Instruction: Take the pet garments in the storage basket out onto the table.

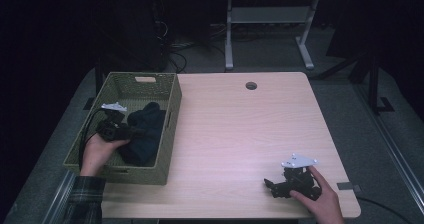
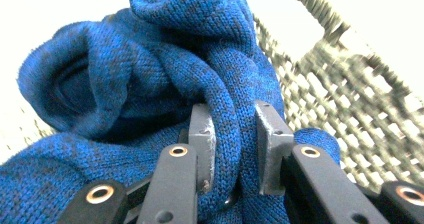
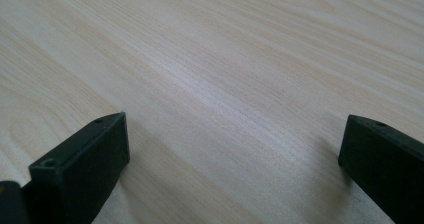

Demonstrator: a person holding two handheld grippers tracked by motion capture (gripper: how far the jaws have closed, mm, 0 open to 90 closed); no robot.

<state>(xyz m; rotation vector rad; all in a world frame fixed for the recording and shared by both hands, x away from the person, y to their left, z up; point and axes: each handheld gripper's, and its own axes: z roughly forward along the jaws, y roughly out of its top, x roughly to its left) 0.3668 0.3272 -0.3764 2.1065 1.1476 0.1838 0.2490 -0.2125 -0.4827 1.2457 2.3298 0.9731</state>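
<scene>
Basket (image 1: 170, 115) wall beside blue knit (image 2: 150, 84) | left gripper (image 2: 234, 134) jaws pinch fold

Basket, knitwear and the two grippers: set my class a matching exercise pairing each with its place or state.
Things:
1. blue knit garment
2. woven basket
3. left gripper
4. right gripper

States:
A. jaws wide apart, on the bare table
B. at the table's left edge
C. shut on a fold of knit
D. lying in the basket

Pairs: 1-D, 2-B, 3-C, 4-A
</scene>
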